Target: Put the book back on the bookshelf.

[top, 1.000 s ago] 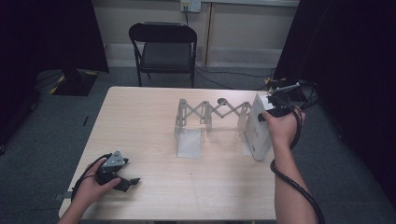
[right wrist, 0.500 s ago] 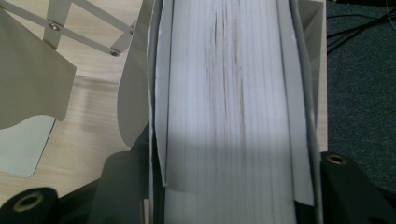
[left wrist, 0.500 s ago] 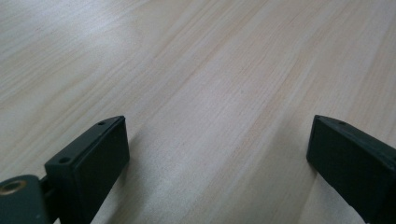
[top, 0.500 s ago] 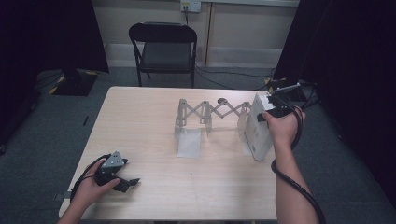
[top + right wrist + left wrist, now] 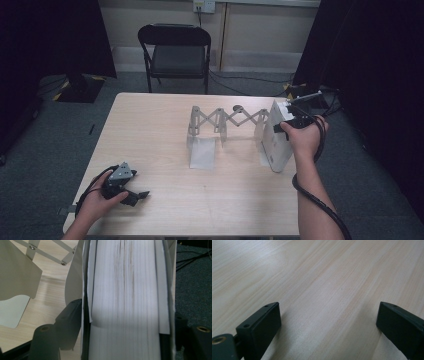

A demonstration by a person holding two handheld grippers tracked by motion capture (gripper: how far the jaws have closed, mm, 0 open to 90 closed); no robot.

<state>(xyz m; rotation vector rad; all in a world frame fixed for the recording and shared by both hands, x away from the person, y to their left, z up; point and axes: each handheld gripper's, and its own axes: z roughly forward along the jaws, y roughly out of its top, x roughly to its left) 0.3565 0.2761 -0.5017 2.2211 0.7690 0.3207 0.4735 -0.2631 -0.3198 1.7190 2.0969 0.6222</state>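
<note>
Between the right tool's [image 5: 125, 327] just-opening jaws stands the white book [image 5: 125, 290].

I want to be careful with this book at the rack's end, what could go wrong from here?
1. The right gripper has just been opening with the book still between its jaws; the upright book could tip toward the table edge.
2. The expandable metal bookend rack looks light; a nudge might slide or fold it.
3. The left gripper lies far off, so it likely cannot steady anything.
</note>
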